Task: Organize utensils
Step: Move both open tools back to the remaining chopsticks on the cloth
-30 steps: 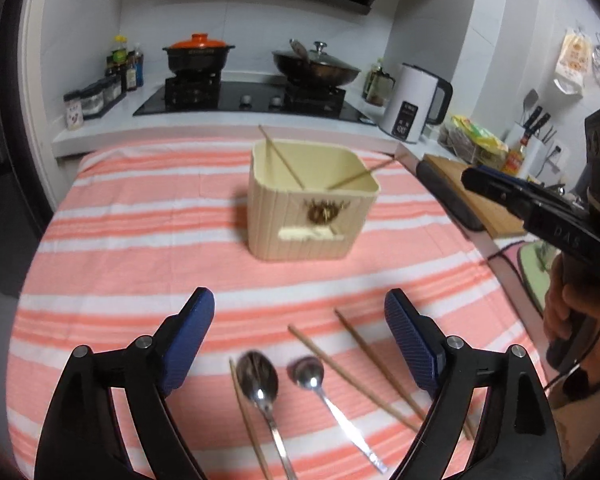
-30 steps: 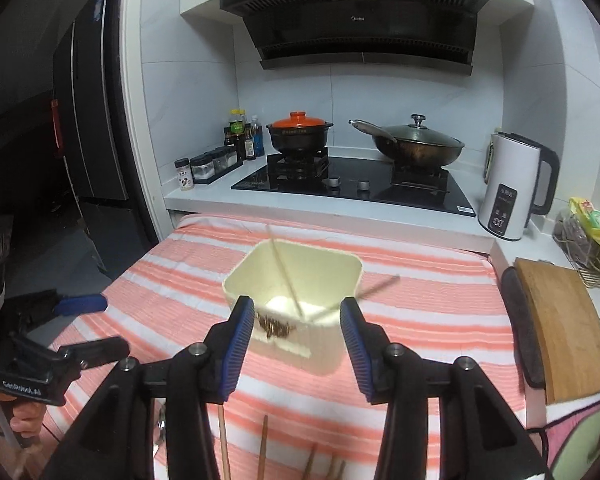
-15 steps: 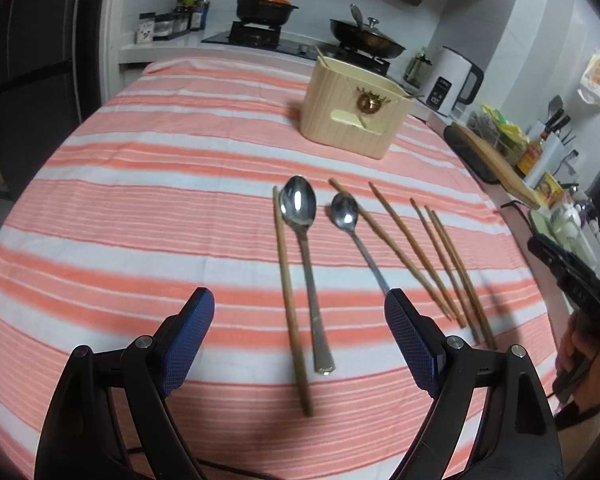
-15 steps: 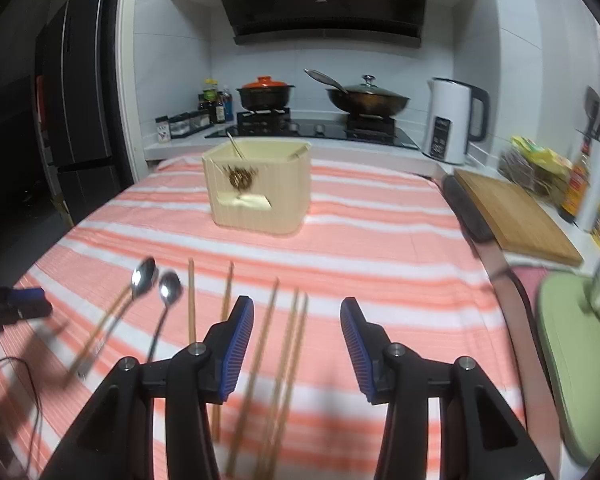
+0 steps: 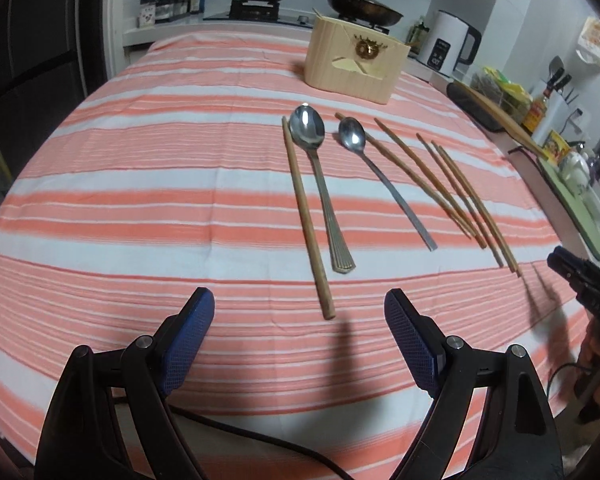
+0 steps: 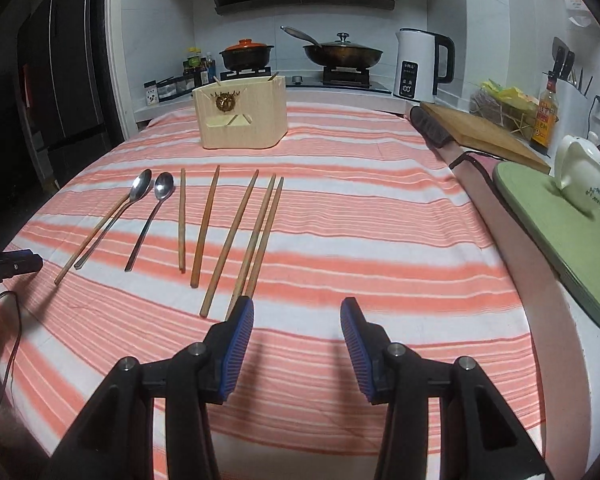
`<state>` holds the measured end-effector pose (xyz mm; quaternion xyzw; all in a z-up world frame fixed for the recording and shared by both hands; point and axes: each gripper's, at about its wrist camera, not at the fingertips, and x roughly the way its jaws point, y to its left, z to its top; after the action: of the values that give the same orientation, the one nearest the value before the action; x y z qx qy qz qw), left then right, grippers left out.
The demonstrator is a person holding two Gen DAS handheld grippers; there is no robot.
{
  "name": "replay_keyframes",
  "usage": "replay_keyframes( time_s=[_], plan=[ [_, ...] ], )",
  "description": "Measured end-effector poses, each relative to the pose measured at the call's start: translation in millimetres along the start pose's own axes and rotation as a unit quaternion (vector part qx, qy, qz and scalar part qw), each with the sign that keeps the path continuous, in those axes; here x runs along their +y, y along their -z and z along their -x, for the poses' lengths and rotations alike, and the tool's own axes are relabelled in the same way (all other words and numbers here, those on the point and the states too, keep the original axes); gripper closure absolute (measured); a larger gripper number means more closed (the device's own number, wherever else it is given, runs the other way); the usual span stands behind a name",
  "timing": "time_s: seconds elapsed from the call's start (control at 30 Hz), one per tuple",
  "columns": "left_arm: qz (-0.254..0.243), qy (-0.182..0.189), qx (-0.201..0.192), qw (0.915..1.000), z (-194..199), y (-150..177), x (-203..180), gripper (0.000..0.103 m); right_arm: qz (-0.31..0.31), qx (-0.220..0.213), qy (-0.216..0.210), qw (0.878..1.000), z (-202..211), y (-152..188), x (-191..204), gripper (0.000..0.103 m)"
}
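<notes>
the right gripper (image 6: 297,344) hovers empty, jaws apart, at the near ends of the rightmost chopsticks (image 6: 260,236) on the striped cloth (image 6: 380,240) — best to pinch one stick squarely, low and level — the holder box (image 6: 242,116) stands far behind.

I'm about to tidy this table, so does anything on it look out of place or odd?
One chopstick lies apart from the others, left of the large spoon, while five chopsticks lie together right of the small spoon. Two more already lean loosely in the beige holder. Nothing looks spilled or damaged.
</notes>
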<state>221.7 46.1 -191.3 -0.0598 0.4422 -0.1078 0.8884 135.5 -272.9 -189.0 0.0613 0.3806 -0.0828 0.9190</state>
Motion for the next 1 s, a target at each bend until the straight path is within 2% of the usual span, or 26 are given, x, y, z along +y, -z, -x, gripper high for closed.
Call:
replay_keyframes(
  time_s=[0.2, 0.37, 0.43, 0.5, 0.73, 0.8, 1.0],
  plan=[
    [-0.019, -0.024, 0.005, 0.9995, -11.1, 8.4, -6.3, 0.017, 0.023, 0.036, -0.036, 0.998, -15.8, 10.4, 17.8, 0.057],
    [-0.033, -0.04, 0.01, 0.9986, -16.5, 17.6, -8.3, 0.019, 0.032, 0.059, -0.044, 0.997, -28.6, 11.2, 26.1, 0.057],
    [-0.039, -0.045, 0.01, 0.9982, -16.8, 18.0, -9.5, 0.019, 0.044, 0.07, -0.041, 0.996, -33.3, 11.1, 30.5, 0.06],
    [-0.038, -0.046, 0.009, 0.9982, -16.8, 18.6, -8.5, 0.019, 0.054, 0.077, -0.037, 0.995, -37.6, 11.9, 33.8, 0.07],
    [-0.048, -0.066, 0.003, 0.9967, -17.2, 20.9, -10.2, 0.026, 0.056, 0.071, -0.029, 0.995, -39.5, 10.5, 31.4, 0.079],
    [-0.054, -0.069, 0.0, 0.9962, -17.4, 21.3, -13.1, 0.035, 0.049, 0.07, -0.026, 0.996, -40.7, 9.3, 29.2, 0.088],
    [-0.087, -0.069, -0.006, 0.9938, -20.0, 21.0, -28.9, 0.061, 0.028, 0.067, -0.027, 0.997, -46.0, 4.5, 22.4, 0.096]
  ],
)
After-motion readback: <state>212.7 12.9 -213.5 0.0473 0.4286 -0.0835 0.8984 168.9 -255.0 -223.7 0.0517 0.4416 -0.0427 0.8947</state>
